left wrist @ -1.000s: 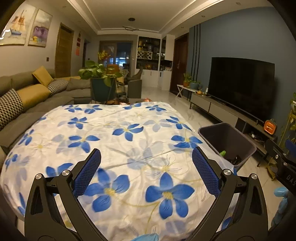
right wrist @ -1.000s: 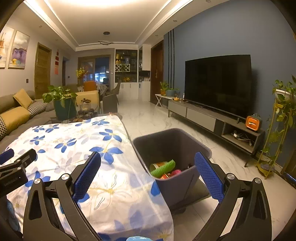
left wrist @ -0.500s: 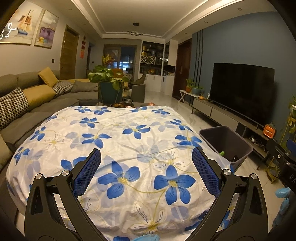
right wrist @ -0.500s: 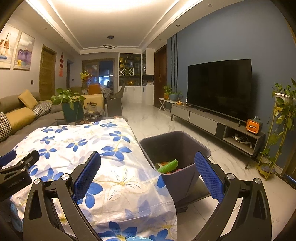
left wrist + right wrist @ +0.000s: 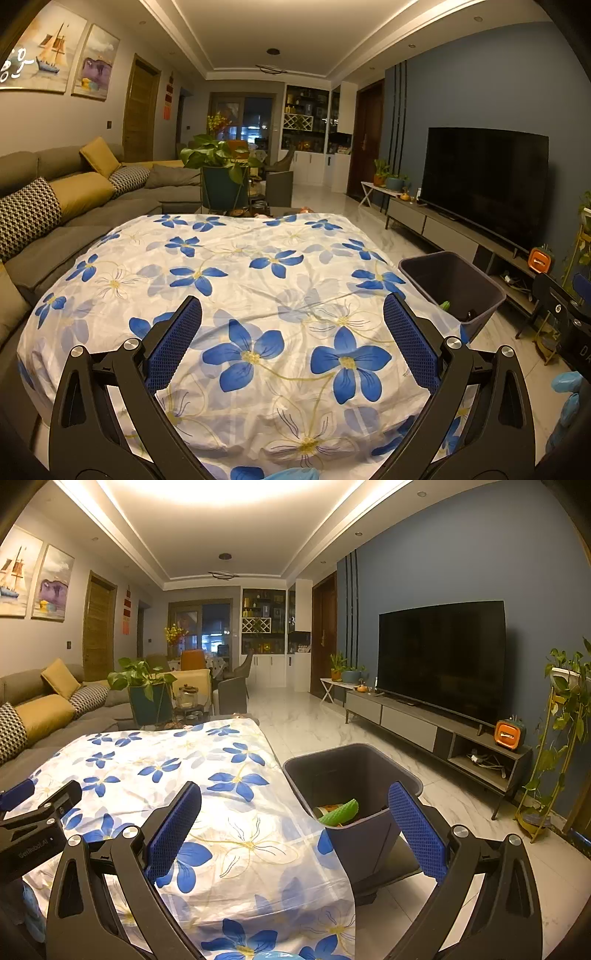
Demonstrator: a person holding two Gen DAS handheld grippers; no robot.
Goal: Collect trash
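Note:
A dark grey trash bin (image 5: 354, 771) stands on the floor at the right edge of the table and holds a green piece of trash (image 5: 341, 812) with other scraps. In the left wrist view the same trash bin (image 5: 452, 284) sits to the right. A white cloth with blue flowers (image 5: 240, 295) covers the table, and I see no loose trash on it. My left gripper (image 5: 291, 332) is open above the near part of the cloth, holding nothing. Near the bin's front, my right gripper (image 5: 295, 816) is open and holds nothing too.
A grey sofa (image 5: 74, 218) with yellow cushions runs along the left. A potted plant (image 5: 221, 173) stands beyond the table. A TV (image 5: 443, 657) on a low cabinet (image 5: 424, 723) lines the right wall, with a plant stand (image 5: 561, 738) at far right. Marble floor (image 5: 314, 720) lies between.
Both grippers have drawn back and tilted up, so the table and bin look farther and lower. Both stay open and hold nothing.

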